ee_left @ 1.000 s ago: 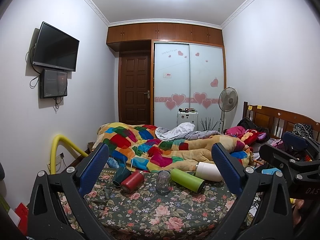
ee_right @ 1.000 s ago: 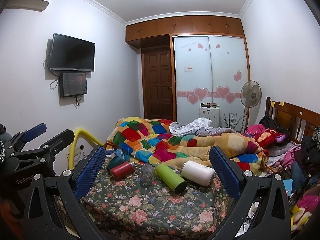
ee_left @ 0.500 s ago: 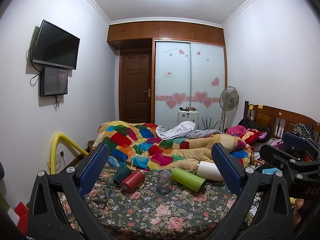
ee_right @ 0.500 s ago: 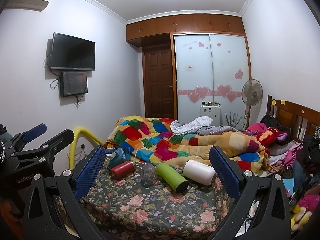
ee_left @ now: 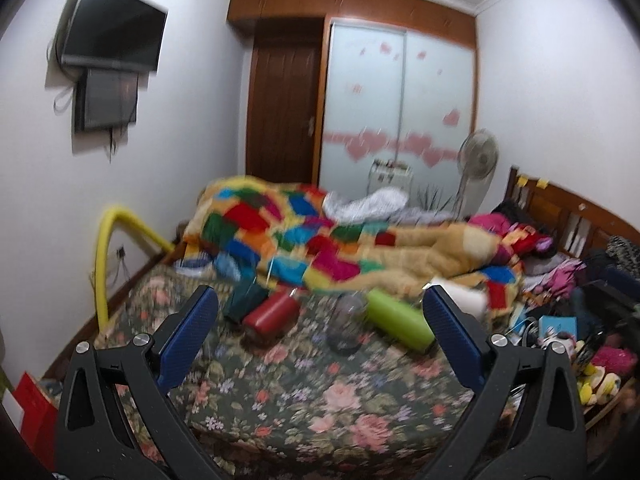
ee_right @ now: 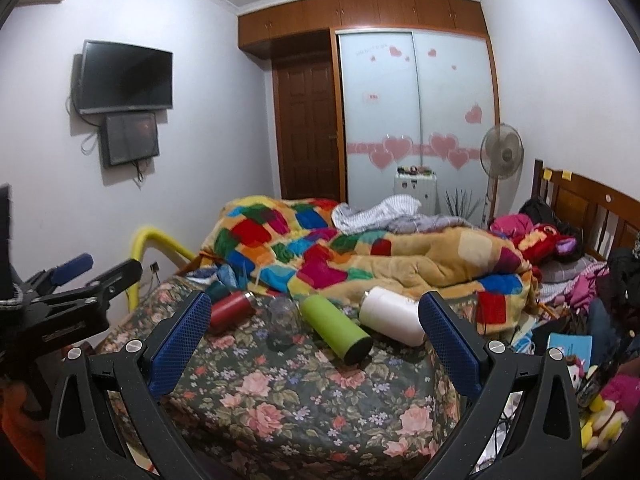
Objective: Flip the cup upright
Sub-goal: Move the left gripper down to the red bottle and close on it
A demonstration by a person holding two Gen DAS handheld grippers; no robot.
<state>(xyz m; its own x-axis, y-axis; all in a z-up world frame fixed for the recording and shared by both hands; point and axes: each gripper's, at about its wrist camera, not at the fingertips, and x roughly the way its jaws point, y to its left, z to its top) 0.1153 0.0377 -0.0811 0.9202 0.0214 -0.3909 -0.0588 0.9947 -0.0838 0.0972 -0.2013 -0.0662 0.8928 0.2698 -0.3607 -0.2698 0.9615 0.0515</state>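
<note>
Both the left gripper [ee_left: 320, 312] and right gripper [ee_right: 315, 308] hang with fingers spread wide, holding nothing. On the bed [ee_right: 280, 392] beyond, a green cup [ee_right: 335, 329] lies on its side.

No words or numbers can be read here. The wardrobe door [ee_right: 416, 120] has pink hearts and a faint pink line of writing near its top, but it is too small to make out. The left wrist view is too blurry to read anything.

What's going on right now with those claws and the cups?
Both grippers open, empty. Green cylindrical cup, red cup, white cup lying on floral bedspread. Nothing blocking.
</note>
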